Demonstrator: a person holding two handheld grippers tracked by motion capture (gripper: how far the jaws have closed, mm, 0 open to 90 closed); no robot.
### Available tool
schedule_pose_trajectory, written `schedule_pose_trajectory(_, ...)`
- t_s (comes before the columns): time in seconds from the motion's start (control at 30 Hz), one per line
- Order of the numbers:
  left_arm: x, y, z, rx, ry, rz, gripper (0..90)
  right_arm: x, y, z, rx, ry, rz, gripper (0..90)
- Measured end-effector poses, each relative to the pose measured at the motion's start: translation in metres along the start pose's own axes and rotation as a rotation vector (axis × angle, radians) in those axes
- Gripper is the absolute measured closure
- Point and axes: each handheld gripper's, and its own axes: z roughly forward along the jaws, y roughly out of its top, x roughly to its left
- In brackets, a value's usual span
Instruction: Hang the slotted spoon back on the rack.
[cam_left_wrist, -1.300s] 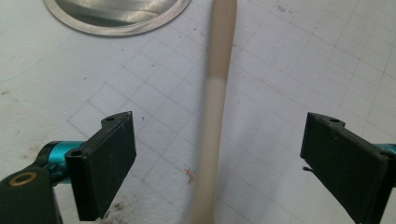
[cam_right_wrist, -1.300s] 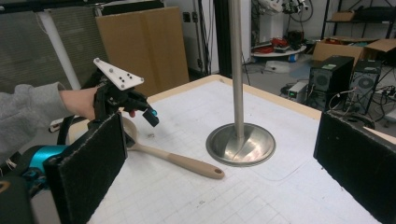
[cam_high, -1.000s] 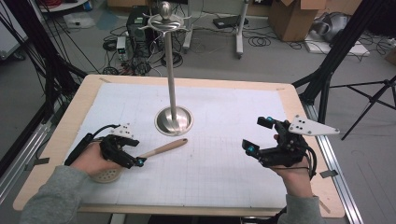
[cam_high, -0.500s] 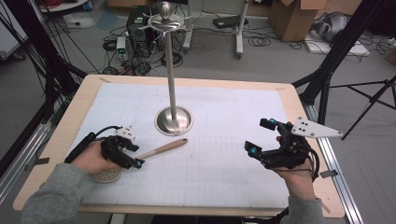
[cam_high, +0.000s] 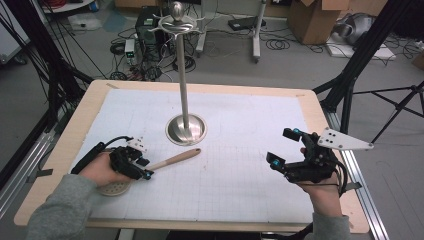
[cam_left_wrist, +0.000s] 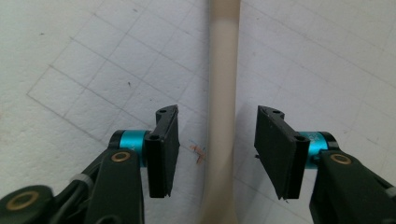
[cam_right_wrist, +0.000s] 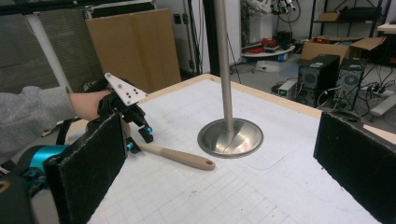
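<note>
A wooden spoon lies on the white grid mat, its handle (cam_high: 175, 159) pointing toward the metal stand's base (cam_high: 186, 129). Its round head (cam_high: 114, 188) pokes out from under the left hand. My left gripper (cam_high: 143, 168) is open around the near part of the handle. In the left gripper view the handle (cam_left_wrist: 223, 107) runs between the jaws of the left gripper (cam_left_wrist: 217, 154), with a gap on each side. My right gripper (cam_high: 281, 146) is wide open and holds nothing, above the mat's right side. The right gripper view shows the right gripper (cam_right_wrist: 219, 154), the handle (cam_right_wrist: 177, 156), the stand (cam_right_wrist: 230, 136) and the left gripper (cam_right_wrist: 135, 126).
The stand's thin pole (cam_high: 182, 75) rises from the mat's middle to a hooked top (cam_high: 177, 19). The wooden table (cam_high: 320, 115) has metal rails along its sides. Boxes, cables and tripod legs (cam_high: 360, 60) lie on the floor beyond.
My right gripper has drifted slightly toward the front edge of the table. The left gripper and the spoon have hardly moved.
</note>
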Motion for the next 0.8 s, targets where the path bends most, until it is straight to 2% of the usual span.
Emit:
schedule_pose_trajectory(0.03, -0.0017, -0.0006, 0.0017, -0.024, 0.002, -0.028, 52.1, 0.0006, -0.0001, -0.0007, 0.002, 0.000, 0.005, 1.4)
schedule_pose_trajectory(0.07, -0.0016, -0.0007, 0.0015, -0.022, 0.002, -0.026, 52.9, 0.0003, -0.0002, -0.0012, 0.002, 0.000, 0.001, 1.4)
schedule_pose_trajectory(0.1, 0.0013, -0.0002, -0.0013, 0.016, 0.003, 0.022, 53.8, 0.0005, -0.0002, -0.0018, 0.003, -0.001, 0.002, 1.4)
schedule_pose_trajectory(0.13, 0.0013, -0.0004, -0.0014, 0.018, 0.003, 0.027, 54.3, 0.0007, -0.0003, -0.0023, 0.004, -0.004, 0.004, 1.4)
schedule_pose_trajectory(0.3, -0.0005, -0.0017, -0.0018, 0.015, 0.006, 0.032, 58.4, 0.0008, -0.0009, -0.0034, 0.004, -0.006, -0.001, 1.4)
schedule_pose_trajectory(0.43, -0.0008, -0.0031, -0.0036, 0.031, 0.009, 0.055, 61.3, 0.0003, -0.0016, -0.0043, 0.005, -0.009, 0.001, 1.4)
schedule_pose_trajectory(0.73, -0.0043, -0.0038, -0.0031, 0.021, 0.024, 0.049, 67.6, 0.0012, -0.0016, -0.0052, 0.006, -0.010, 0.001, 1.5)
schedule_pose_trajectory(0.8, -0.0039, -0.0035, -0.0042, 0.038, 0.027, 0.066, 69.0, 0.0018, -0.0016, -0.0051, 0.010, -0.013, 0.002, 1.5)
